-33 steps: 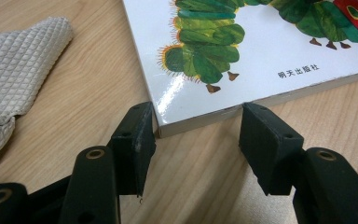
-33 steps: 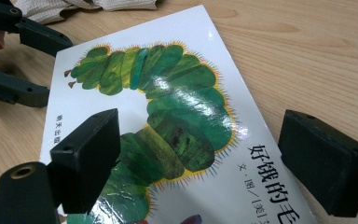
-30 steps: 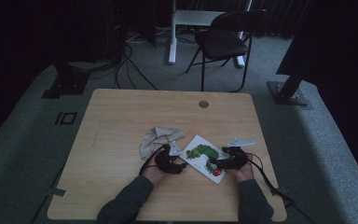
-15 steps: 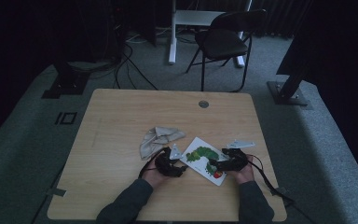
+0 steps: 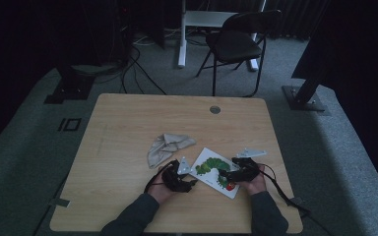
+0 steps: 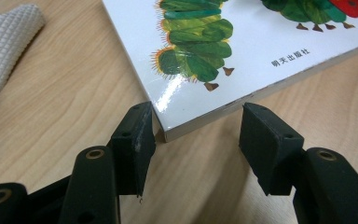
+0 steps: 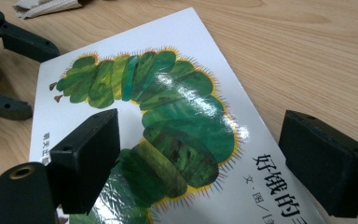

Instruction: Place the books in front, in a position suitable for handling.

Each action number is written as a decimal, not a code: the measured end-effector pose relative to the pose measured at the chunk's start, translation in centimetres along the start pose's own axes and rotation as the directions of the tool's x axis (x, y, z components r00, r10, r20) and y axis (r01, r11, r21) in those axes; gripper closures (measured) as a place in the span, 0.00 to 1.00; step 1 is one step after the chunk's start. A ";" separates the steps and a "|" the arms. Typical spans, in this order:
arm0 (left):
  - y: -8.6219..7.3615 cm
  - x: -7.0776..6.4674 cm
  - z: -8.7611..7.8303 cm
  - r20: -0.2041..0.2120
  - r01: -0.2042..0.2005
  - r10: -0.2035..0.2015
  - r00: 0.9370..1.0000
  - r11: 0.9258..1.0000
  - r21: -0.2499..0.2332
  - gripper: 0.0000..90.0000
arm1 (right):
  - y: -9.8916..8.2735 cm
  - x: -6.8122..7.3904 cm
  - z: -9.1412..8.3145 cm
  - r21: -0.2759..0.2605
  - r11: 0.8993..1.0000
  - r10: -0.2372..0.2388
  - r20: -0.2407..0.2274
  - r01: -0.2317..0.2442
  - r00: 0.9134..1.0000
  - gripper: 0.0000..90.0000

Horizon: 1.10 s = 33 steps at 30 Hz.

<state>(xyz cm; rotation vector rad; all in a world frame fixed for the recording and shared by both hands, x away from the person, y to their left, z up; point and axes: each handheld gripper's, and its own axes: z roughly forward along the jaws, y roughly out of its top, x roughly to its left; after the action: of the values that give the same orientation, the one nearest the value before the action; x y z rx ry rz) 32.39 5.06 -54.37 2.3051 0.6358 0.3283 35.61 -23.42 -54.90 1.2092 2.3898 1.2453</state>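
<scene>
book: picture book (image 5: 215,171) with a green caterpillar on a white glossy cover, lying flat on the table (image 5: 128,118) near the front edge, between the two hands; title side up
book feel: looks thin, stiff and light; the glossy cover throws glare, so likely slippery under the pads; corners could dent or the cover crease if pinched hard
where to grab: probably at a corner or along an edge, where a jaw can get under; flat on the wood it leaves little gap, so one side may need tipping up first
left gripper (image 6: 196,140): jaws apart, straddling the near corner of the book (image 6: 242,51); the left jaw sits just beside the edge, possibly touching, can't tell; nothing clamped
right gripper (image 7: 200,158): jaws wide apart, hovering over the cover (image 7: 168,107); nothing between the pads is pressed
cloth: crumpled beige cloth (image 5: 165,146) just beyond the left hand, near the book but apart from it
hard to see: high view is dark and the grippers are small in it; book thickness shows just at one corner; title text cut off at the frame edge; whether the right jaws touch the cover is unclear
</scene>
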 end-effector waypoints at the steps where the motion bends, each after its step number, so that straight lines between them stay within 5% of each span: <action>1: 0.0 0.0 0.0 0.000 0.000 0.000 1.000 1.000 0.000 0.50 | 0.0 0.0 0.0 -0.001 1.000 -0.001 -0.003 0.001 1.000 0.14; 8: -0.7 -0.9 -0.6 -0.002 -0.002 0.002 1.000 1.000 -0.003 0.50 | 0.1 0.2 0.0 -0.004 1.000 -0.008 0.007 0.008 1.000 0.15; 20: -0.9 -2.3 -0.9 0.021 -0.017 0.017 1.000 1.000 -0.007 0.50 | -0.6 1.0 -2.3 -0.005 0.999 -0.040 0.135 0.041 0.990 0.14; 26: -0.8 -2.6 -0.8 0.028 -0.028 0.028 0.999 1.000 -0.011 0.48 | -2.1 0.7 -4.1 -0.030 0.999 0.021 0.183 -0.016 0.983 0.14; 33: -0.6 -1.8 -0.4 -0.003 0.003 -0.003 1.000 1.000 -0.015 0.43 | -3.5 0.0 -4.8 -0.021 0.995 0.098 0.164 -0.095 0.982 0.14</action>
<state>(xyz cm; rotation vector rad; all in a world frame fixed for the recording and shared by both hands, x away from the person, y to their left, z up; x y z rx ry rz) 30.54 4.66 -54.61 2.2898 0.6369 0.3344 31.19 -27.37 -54.54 1.3817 2.2256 1.1366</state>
